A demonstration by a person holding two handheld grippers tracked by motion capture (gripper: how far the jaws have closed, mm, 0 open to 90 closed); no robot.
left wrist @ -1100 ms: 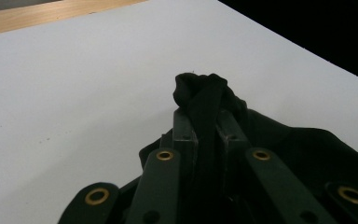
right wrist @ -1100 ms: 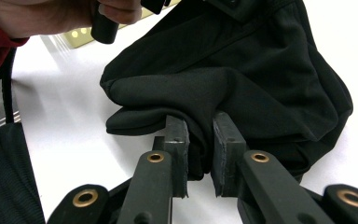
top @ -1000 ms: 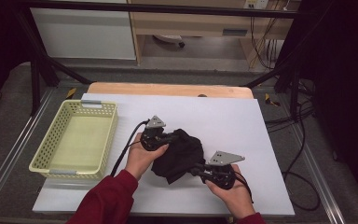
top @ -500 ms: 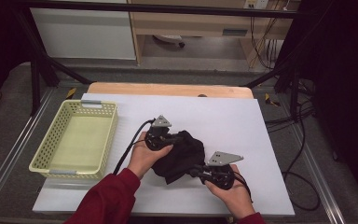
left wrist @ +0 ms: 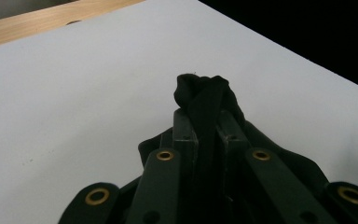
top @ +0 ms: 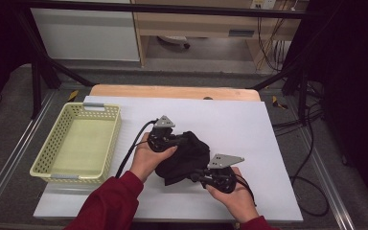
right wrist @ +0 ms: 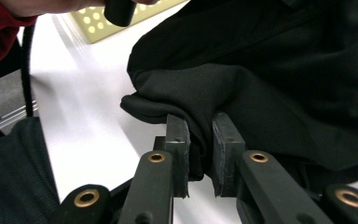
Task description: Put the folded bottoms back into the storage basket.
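A fold of the black cloth (right wrist: 261, 93) is pinched by the right claw (right wrist: 200, 154) at the near edge. The far edge is pinched by the left claw (left wrist: 204, 135). The cloth lies bunched mid-worktop (top: 249, 120), gripped at opposite edges, probably for spreading or folding. A yellow basket (top: 105, 143) stands leftward.

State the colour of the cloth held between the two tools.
Plain black, no pattern. The cloth shows best in the right gripper view.

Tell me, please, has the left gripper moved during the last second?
Yes. The left gripper, clamped on the black cloth, has shifted slightly away from the yellow basket, toward the table's far edge.
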